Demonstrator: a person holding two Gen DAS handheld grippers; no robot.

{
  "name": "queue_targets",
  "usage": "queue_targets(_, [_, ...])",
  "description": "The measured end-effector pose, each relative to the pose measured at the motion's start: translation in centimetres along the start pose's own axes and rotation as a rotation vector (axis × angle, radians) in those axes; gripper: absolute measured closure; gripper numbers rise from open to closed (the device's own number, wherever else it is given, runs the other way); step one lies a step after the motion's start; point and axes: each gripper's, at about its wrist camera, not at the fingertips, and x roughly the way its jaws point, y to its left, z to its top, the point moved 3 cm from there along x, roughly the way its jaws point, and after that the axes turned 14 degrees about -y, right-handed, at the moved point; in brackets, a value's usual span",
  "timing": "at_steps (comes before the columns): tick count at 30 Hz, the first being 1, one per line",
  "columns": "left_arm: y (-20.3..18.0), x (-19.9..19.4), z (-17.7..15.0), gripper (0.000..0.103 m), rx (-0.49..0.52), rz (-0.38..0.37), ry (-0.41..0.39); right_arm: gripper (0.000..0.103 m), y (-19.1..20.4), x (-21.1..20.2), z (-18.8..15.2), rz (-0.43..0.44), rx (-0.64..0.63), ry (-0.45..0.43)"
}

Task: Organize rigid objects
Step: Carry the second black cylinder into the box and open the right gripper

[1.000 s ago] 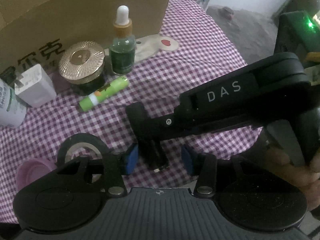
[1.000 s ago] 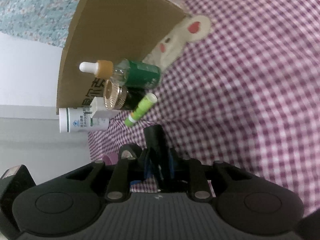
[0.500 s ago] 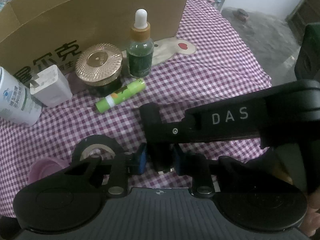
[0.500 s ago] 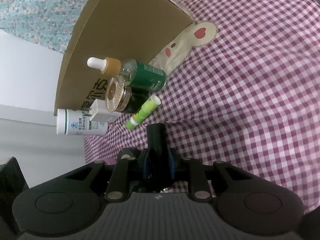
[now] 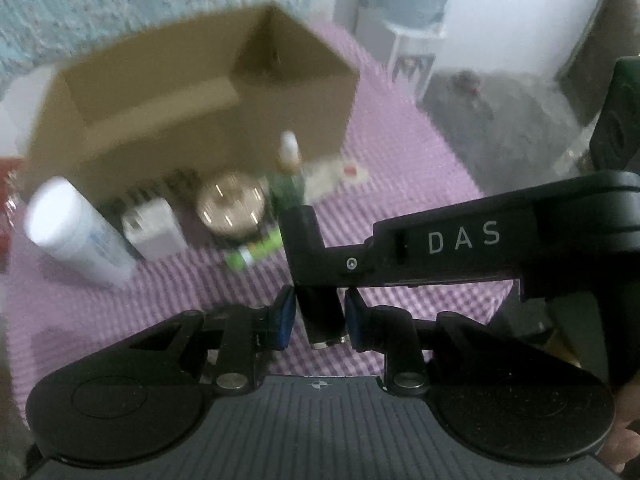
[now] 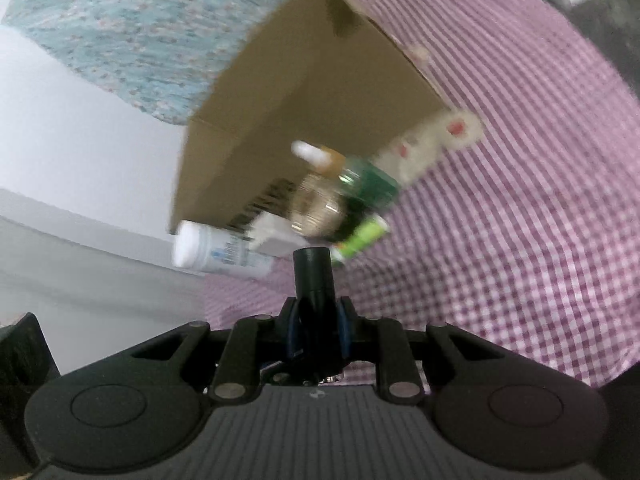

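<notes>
Step in hand: both grippers hold one black cylinder (image 5: pixel 320 312) together, clear of the checked cloth, with the open cardboard box (image 5: pixel 192 120) at the far side; my judgement is that it is a carry toward that box.
Left gripper (image 5: pixel 320 316): fingers (image 5: pixel 285 318) clamped on the near end of the cylinder, blue pads on both flanks.
Right gripper (image 6: pixel 318 330): fingers clamped on the same cylinder (image 6: pixel 314 280); in the left view it comes in from the right as a black arm marked DAS.
Doing it well: move the two hands as one, so the shared grip does not twist or pull the piece apart; go high enough to clear the box wall and the things standing before it.
Obstacles: dropper bottle (image 5: pixel 289 176), gold-lidded jar (image 5: pixel 232 208), white adapter (image 5: pixel 154 232), white bottle (image 5: pixel 76 232) and green stick (image 5: pixel 258 252) are crowded at the foot of the box, right on the line of travel.
Long axis: runs near to far, along the left fingers.
Pointing: far end toward the box; a metal rim shows on the near end.
Unclear: both views are blurred, so small details of the piece cannot be told.
</notes>
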Motion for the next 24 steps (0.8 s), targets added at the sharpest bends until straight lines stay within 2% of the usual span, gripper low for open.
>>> queue_targets(7, [3.9,-4.0,6.2,0.078,-0.027,0.066,-0.152,0.081,8.1,-0.3,4.2,0.098,-0.146,-0.087])
queue_targets(11, [7.3,-3.5,9.4,0.078,-0.051,0.111,-0.164,0.081,11.9,2.4,7.2,0.156,-0.18,-0.075])
queue_targets(16, [12.8,-0.3,12.0,0.077,-0.119,0.155,-0.095,0.081,14.8,8.9,10.7,0.175,-0.173,0.023])
queue_targets(19, [15.9,2.2,12.7,0.077,-0.168,0.17,-0.02,0.081,15.5,14.0,12.3,0.148,-0.162,0.098])
queue_targets(24, [19.5,6.7,12.6,0.077,-0.247,0.178,0.104,0.081,14.5,21.0,13.2,0.077,-0.115,0.21])
